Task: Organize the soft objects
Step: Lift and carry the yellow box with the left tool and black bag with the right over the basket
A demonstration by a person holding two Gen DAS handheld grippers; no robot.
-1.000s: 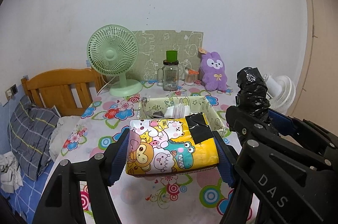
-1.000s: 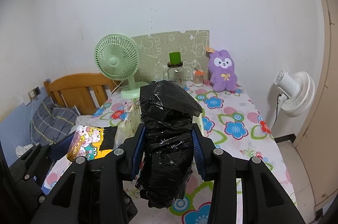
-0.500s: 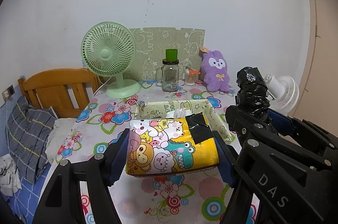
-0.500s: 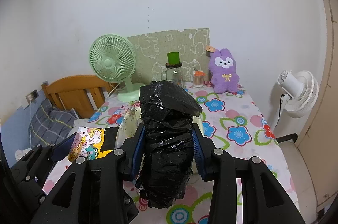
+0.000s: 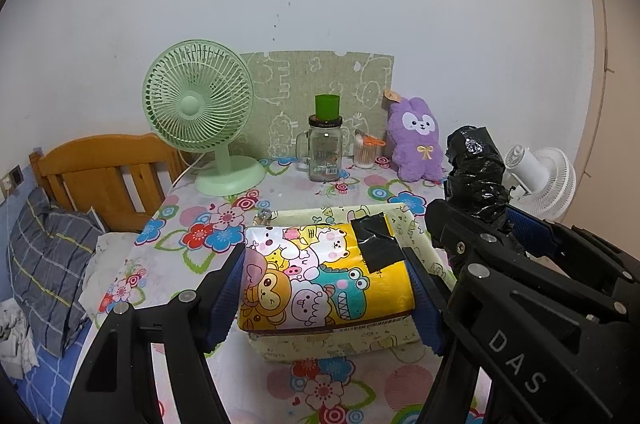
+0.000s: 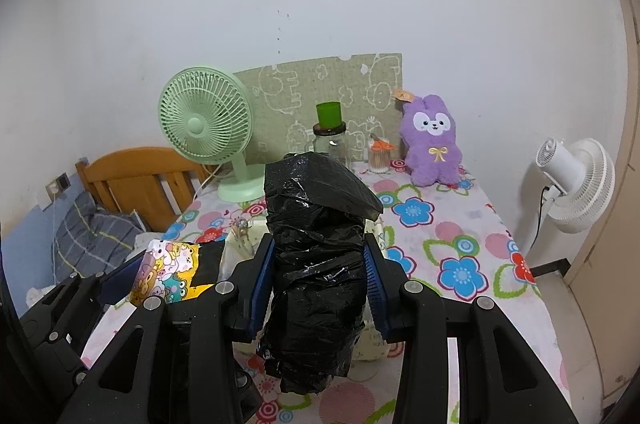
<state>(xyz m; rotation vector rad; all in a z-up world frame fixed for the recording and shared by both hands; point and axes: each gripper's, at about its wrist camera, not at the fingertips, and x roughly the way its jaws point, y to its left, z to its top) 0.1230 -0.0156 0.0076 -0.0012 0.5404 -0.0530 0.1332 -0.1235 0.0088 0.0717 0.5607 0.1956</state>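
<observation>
The cartoon-print tissue pack (image 5: 326, 276), clamped across its width by the left tongs (image 5: 328, 290), hangs over the pale fabric bin (image 5: 420, 244) at the table's (image 5: 224, 224) near edge. The right tongs (image 6: 318, 278) grip a black plastic bundle (image 6: 318, 264) just right of it. Risk: the two tongs are close enough to collide, and either slick wrapper could slip. The bin's interior and floor are hidden.

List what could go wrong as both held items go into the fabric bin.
1. The cartoon-print pack in the left gripper spans most of the fabric bin; it may catch the soft wall and fold it.
2. The black bundle in the right gripper may find little room.
</observation>
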